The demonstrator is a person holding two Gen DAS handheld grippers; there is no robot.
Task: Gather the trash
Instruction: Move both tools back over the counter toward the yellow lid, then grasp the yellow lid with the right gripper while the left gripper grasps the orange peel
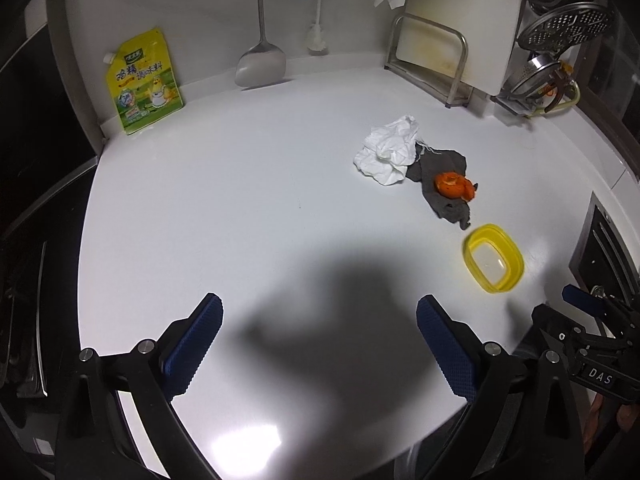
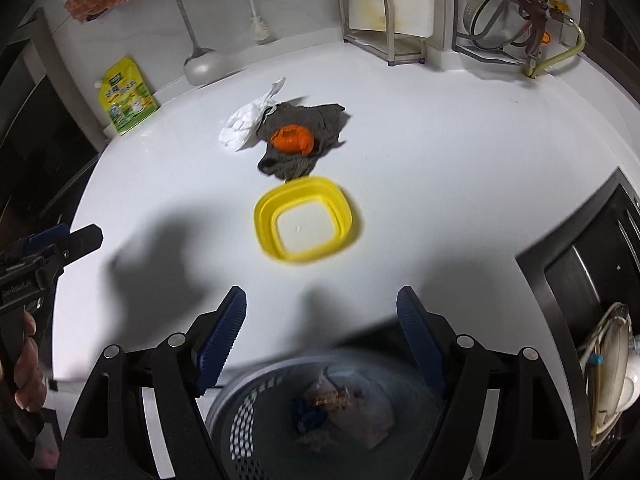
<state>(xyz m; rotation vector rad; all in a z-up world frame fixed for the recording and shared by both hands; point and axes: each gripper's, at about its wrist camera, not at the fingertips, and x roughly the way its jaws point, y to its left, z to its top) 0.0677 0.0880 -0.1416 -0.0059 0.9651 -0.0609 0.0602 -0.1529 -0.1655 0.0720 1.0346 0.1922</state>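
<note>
Jaws of both grippers gape over crumpled tissue (image 1: 387, 153), orange peel (image 1: 455, 185), grey rag (image 1: 442, 184).

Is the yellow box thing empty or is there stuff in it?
Empty. The yellow container shows only its bare pale bottom; the orange peel lies outside on the grey cloth.

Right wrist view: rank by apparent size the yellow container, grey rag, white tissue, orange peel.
1. Yellow square plastic container, though it sits nearest the camera, so its lead may be partly nearness.
2. Grey crumpled cloth rag.
3. White crumpled paper tissue.
4. Orange peel, lying on the rag.
</note>
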